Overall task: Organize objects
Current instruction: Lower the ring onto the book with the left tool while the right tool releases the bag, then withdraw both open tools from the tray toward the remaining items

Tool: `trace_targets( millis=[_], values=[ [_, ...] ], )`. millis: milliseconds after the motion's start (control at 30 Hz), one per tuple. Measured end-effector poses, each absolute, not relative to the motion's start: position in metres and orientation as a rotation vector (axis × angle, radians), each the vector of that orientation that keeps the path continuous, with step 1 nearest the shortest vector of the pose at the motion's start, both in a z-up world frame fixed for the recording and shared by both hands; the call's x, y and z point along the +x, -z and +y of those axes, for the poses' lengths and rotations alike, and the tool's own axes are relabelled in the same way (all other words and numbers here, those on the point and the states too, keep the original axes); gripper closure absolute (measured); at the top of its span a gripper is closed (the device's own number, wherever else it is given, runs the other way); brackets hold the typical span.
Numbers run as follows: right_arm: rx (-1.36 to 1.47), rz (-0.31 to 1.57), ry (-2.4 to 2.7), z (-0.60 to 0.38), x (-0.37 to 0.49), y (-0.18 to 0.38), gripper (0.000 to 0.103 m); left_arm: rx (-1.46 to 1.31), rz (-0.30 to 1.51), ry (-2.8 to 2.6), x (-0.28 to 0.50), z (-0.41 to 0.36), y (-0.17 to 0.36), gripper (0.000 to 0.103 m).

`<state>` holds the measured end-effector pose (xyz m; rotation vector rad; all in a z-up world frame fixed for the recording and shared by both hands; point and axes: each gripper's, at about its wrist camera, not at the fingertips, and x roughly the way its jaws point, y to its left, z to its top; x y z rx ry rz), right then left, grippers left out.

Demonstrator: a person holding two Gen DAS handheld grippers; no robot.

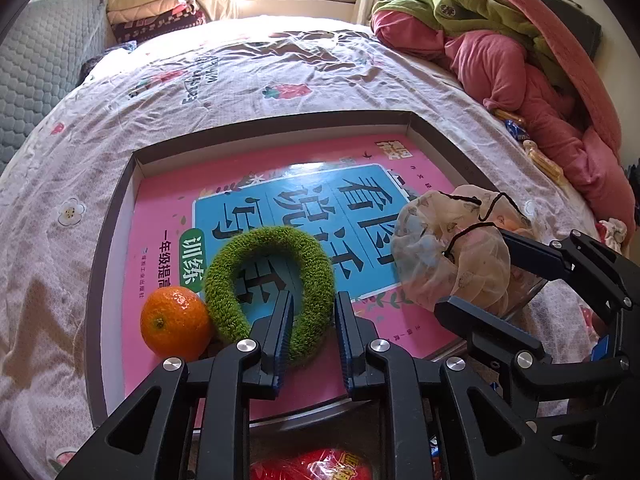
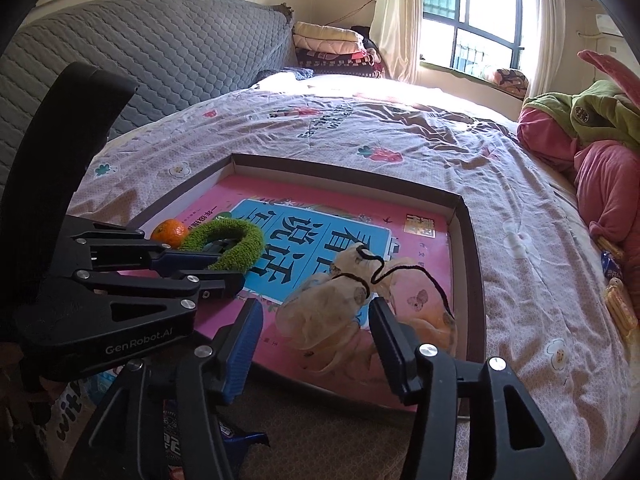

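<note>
A shallow brown box point(image 1: 280, 124) lies on the bed with a pink and blue book point(image 1: 168, 200) flat in it. On the book rest an orange point(image 1: 176, 322), a green fuzzy hair ring point(image 1: 272, 240) and a sheer beige drawstring pouch point(image 1: 448, 240). My left gripper point(image 1: 314, 298) straddles the near band of the ring; the band lies loose between the pads, unsqueezed. My right gripper point(image 2: 316, 303) stands open around the pouch point(image 2: 332, 304), its pads clear of the cloth. The right wrist view also has the orange point(image 2: 170, 232), the ring point(image 2: 252, 248) and the left gripper point(image 2: 228, 264).
A heap of pink and green bedding point(image 1: 520, 60) fills the right side, with snack packets point(image 1: 540, 156) at its foot. A red packet point(image 1: 316, 464) sits below the box's near edge. A grey quilted headboard point(image 2: 160, 48) and folded blankets point(image 2: 328, 44) stand at the far left.
</note>
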<state>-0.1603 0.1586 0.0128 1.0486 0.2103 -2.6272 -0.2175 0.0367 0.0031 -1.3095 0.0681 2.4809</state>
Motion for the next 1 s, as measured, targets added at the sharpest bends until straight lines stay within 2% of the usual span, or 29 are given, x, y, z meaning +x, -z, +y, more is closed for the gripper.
trace_targets(
  millis=[300,667,1000],
  values=[
    [0.997,0.112,2.644,0.172,-0.156,-0.024,0.048,-1.303,0.015,-2.472,-0.218,0.039,-0.006,0.066],
    [0.932,0.010,2.661,0.183,-0.153,-0.035,0.048,-1.260,-0.053,-2.506,-0.214,0.029,-0.019,0.058],
    [0.817,-0.045,2.699,0.187,-0.146,-0.053,0.045,-1.210,-0.142,-2.546,-0.207,0.014,-0.035,0.056]
  ],
)
